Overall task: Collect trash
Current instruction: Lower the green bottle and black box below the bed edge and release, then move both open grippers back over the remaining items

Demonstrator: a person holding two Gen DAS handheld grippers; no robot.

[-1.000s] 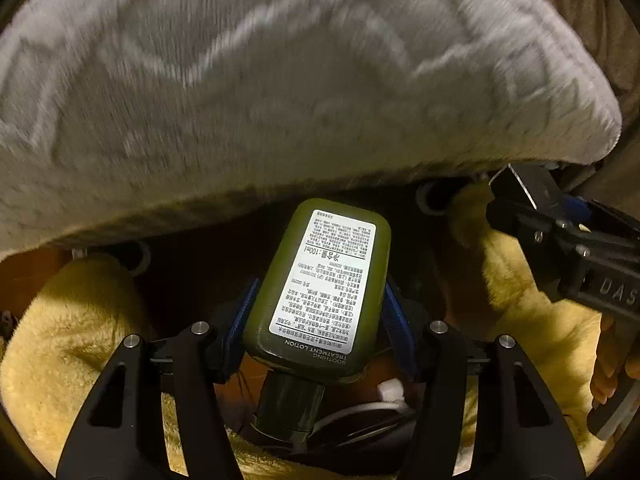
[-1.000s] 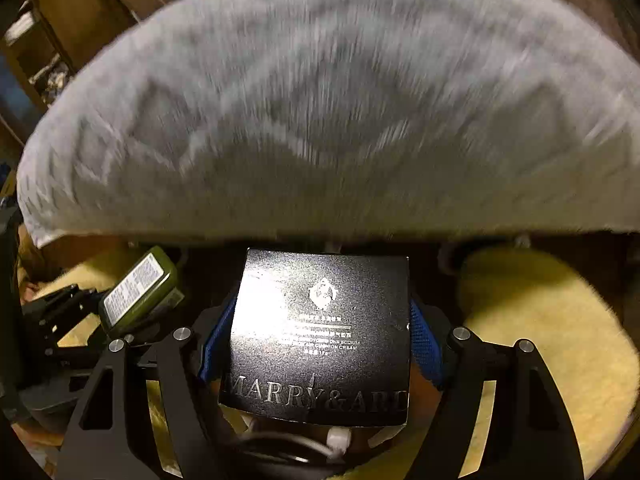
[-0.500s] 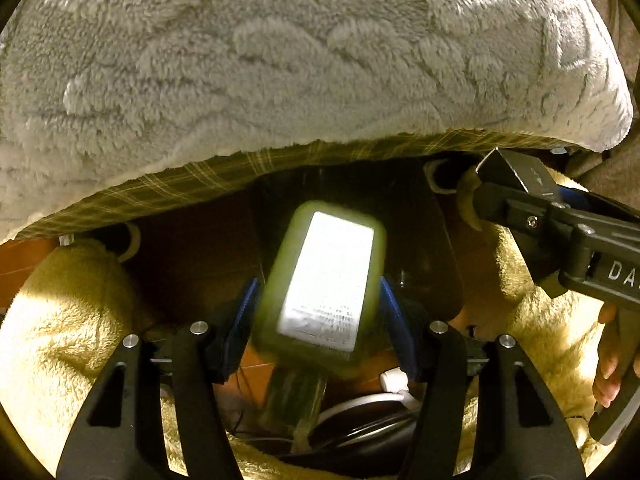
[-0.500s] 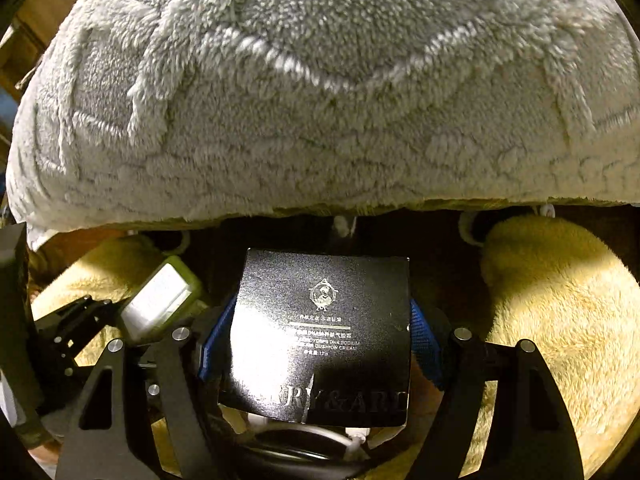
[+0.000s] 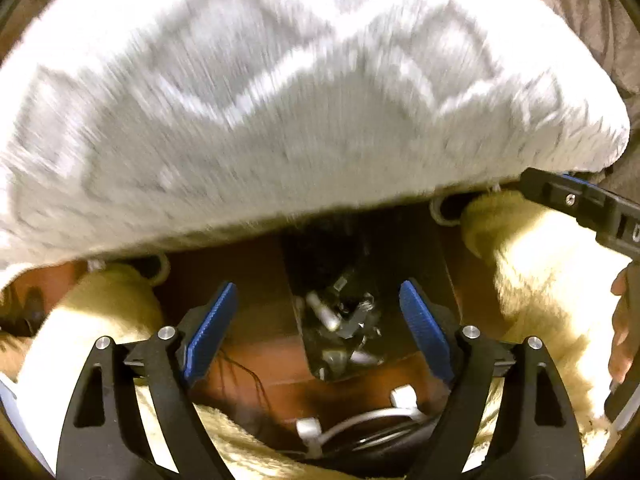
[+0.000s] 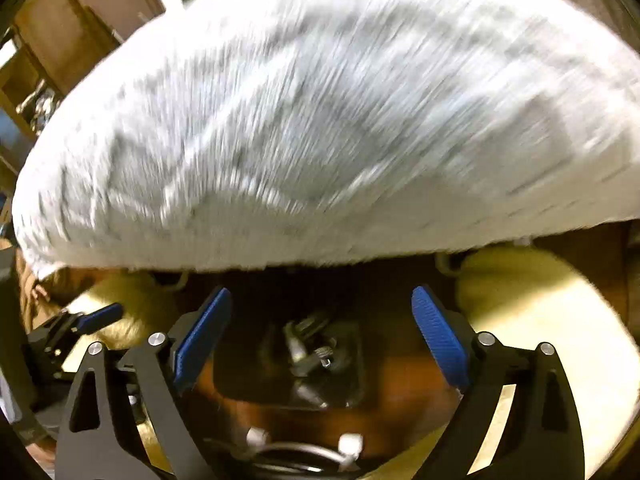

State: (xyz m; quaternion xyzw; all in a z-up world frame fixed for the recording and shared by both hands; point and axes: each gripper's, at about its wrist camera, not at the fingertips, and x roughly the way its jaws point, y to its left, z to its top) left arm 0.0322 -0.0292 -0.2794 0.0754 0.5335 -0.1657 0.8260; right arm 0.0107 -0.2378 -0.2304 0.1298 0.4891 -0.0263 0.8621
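Looking over it all: my view is blurred.
Grey blanket [image 5: 280, 112]: fills the upper view, fuzzy.
Yellow fleece [image 5: 536, 280]: on both sides of the dark bin [image 5: 340, 320].
Trash [image 5: 340, 316]: down inside that bin.
My left gripper [image 5: 316, 332]: spread wide, empty.
My right gripper [image 6: 320, 336]: spread wide, empty, above the bin.

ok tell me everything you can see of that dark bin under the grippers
The dark bin is a rectangular, open-topped container with thin, glossy-looking dark walls, standing on the reddish-brown floor. It sits between two fluffy yellow cushions, partly under the grey blanket. Inside lies a jumble of small silvery and dark items, too blurred to identify. The open left hand-held gripper hangs above it, not touching.
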